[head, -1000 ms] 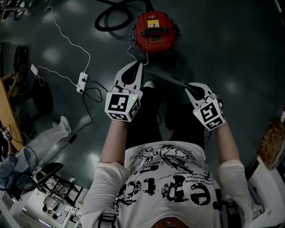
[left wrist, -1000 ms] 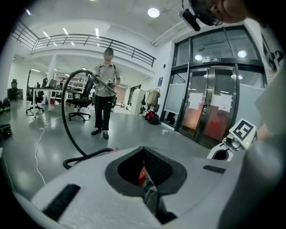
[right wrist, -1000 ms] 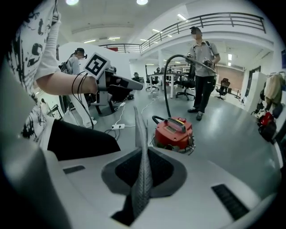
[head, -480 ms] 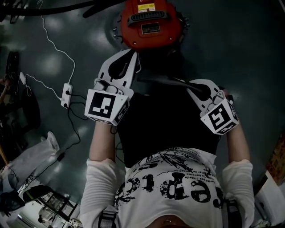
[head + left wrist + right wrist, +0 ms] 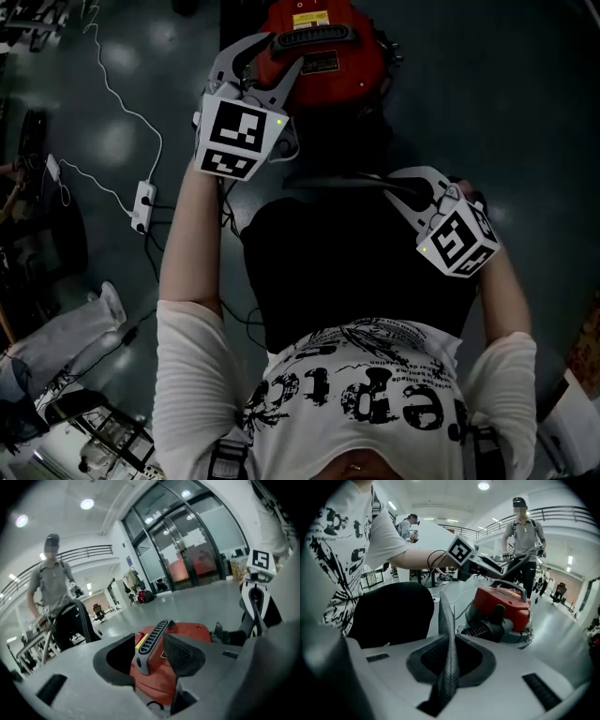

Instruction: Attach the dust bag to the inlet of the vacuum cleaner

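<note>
**Bag pinched at the right, left jaws parting round the vacuum's handle**

Only the left gripper view shows what the left gripper [image 5: 151, 654] is doing. Its jaws are opening, with the grey ribbed carry handle [image 5: 151, 641] of the red, round-bodied vacuum cleaner [image 5: 187, 632] between them. A gap shows on the handle's left side. In the head view that gripper [image 5: 272, 52] merely overlaps the top of the vacuum cleaner [image 5: 361, 66].

The right gripper view alone shows the right gripper [image 5: 450, 665] closed narrow on the thin, dark grey, textured dust bag [image 5: 446, 616], which stands edge-on between the pads. Beyond it sits the vacuum cleaner [image 5: 508, 604], with a black ribbed hose [image 5: 476, 630] at its base.

In the head view the dust bag [image 5: 337, 178] is a faint dark strip running left from the right gripper [image 5: 398, 183], hard to separate from the person's black trousers [image 5: 347, 262]. The inlet cannot be picked out in any view.

The left arm is stretched forward. The right arm is bent, its gripper over the lap and apart from the vacuum cleaner. A white power strip [image 5: 143, 200] lies on the floor at the left.
</note>
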`<state>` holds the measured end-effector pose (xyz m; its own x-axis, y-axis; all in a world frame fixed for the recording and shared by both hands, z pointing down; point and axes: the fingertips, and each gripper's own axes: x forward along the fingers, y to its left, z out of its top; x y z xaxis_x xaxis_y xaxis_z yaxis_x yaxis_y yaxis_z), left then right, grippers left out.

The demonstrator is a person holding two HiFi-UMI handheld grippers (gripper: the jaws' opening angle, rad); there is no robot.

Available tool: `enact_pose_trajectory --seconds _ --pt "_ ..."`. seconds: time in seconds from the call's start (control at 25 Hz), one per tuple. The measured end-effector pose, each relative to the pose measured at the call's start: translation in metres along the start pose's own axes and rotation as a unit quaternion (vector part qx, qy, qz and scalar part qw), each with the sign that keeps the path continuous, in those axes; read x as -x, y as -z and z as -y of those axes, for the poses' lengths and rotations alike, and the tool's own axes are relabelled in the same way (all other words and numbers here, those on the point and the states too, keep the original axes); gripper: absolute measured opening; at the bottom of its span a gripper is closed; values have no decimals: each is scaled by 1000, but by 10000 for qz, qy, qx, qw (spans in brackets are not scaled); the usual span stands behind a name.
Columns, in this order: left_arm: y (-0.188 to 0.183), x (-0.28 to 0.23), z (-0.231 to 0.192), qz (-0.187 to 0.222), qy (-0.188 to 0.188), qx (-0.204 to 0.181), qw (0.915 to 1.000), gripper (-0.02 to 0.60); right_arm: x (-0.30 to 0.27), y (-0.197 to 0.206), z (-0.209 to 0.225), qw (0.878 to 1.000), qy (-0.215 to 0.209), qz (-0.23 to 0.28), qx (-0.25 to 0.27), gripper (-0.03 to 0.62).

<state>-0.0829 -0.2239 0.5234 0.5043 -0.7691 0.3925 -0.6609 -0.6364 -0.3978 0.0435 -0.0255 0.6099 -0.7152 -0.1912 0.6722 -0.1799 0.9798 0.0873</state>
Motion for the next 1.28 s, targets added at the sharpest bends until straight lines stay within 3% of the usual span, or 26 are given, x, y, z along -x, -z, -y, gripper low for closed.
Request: enact_pose_trajectory --seconds 0.16,0.28,0.44,0.56,1.0,1.28 --pt "24 -32 3 -823 569 -904 9909 195 -2 1 0 10000 -75 11 -35 25" --pt "35 -48 6 -1361 1064 -1171 9780 195 -3 2 4 10000 -55 -6 34 25" --pt "27 -68 12 -1220 1148 -1106 9796 193 -7 6 5 10000 -13 -7 75 25" --pt "23 -73 16 -1270 1329 -1168 9760 161 -10 7 13 9999 87 0 75 25" --pt "23 -70 17 -1415 1508 -1353 9690 146 -11 18 38 9963 839 -68 173 28" --pt "20 -69 16 -1059 1344 -1496 9738 143 -17 10 41 9963 854 -106 -27 37"
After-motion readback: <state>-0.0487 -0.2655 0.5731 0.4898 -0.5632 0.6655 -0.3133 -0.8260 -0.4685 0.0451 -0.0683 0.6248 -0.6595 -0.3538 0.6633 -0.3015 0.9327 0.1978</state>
